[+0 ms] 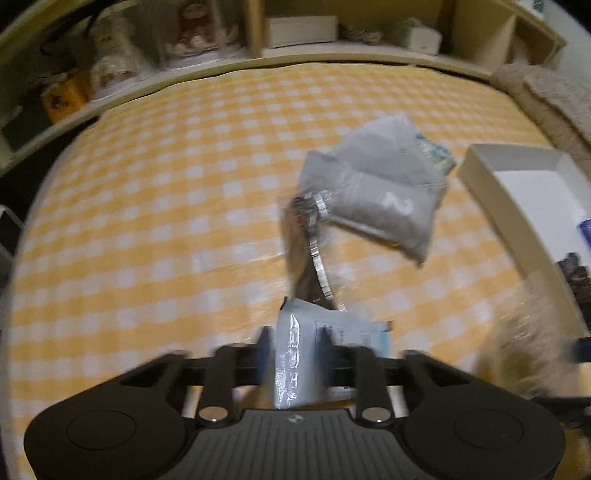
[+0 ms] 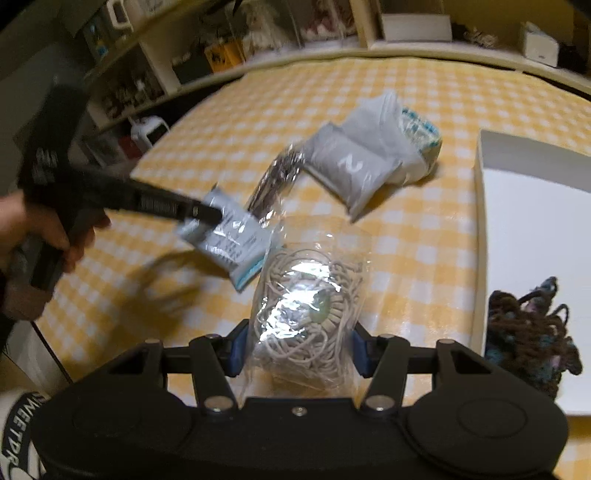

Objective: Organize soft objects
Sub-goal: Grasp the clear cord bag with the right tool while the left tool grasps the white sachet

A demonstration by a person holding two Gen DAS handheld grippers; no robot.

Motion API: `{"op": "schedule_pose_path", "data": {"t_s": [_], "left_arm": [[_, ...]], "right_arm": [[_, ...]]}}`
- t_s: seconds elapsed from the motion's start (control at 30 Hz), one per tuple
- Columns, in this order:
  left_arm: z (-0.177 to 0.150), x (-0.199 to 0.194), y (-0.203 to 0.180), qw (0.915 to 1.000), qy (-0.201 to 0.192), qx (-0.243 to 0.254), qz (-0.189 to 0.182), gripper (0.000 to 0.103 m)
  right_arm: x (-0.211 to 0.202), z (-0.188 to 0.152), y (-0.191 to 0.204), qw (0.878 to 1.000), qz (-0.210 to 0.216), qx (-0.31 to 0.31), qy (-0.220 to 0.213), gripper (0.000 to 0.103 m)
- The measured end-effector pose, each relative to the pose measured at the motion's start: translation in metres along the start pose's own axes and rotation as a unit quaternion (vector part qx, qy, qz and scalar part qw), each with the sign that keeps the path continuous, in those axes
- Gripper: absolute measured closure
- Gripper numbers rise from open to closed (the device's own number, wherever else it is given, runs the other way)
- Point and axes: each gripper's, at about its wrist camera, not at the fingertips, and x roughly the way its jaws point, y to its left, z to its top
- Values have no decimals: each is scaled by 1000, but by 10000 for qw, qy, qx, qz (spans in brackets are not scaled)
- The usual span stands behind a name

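My left gripper point(image 1: 293, 341) is shut on a flat silver-blue packet point(image 1: 295, 354) and holds it above the yellow checked table; it also shows in the right wrist view point(image 2: 229, 236). My right gripper point(image 2: 297, 350) is closed around a clear bag of beige cord point(image 2: 310, 317). A grey folded cloth pack marked "2" point(image 1: 384, 195) lies mid-table, also seen in the right wrist view point(image 2: 351, 166). A dark clear-wrapped item with a metal strip point(image 1: 310, 251) lies next to it. A dark knitted piece point(image 2: 528, 332) lies in the white box point(image 2: 532, 206).
The white box point(image 1: 517, 199) stands at the table's right side. A beige fuzzy blanket point(image 1: 546, 96) lies at the far right. Shelves with boxes and packaged items point(image 1: 303, 29) run behind the table. A small white appliance point(image 2: 149, 129) sits off the left edge.
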Motion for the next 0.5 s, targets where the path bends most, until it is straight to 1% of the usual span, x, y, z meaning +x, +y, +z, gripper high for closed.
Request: {"op": "schedule_pose_path", "data": {"t_s": [0.03,0.1,0.2,0.3,0.37,0.43,0.5], "left_arm": [[-1,1,0,9999,29,-35,107,17],[-3,0,0,9999,-9,-49,149,11],[-2,-4,-7,10000,-65,51,43,3],[-1,2,-21,9994,21,339,33,1],[-3,11,-26,9985,182,506,78,1],[-6,20,-27,9978,339,541,155,1],[-6,27,-22,9978,442,460,202,1]], "right_arm": [[-2,1,-2,10000,10,43,-63,48],[-5,3,-4,9998,22,114,-154,48],[-10,7,-9,9994,32,236,-255,48],[-11,8,-12,9991,38,290,-306,48],[-11,8,-14,9990,33,324,-305,48],[-10,8,-15,9990,42,343,-300,48],[-10,8,-15,9989,58,343,-299,48]]}}
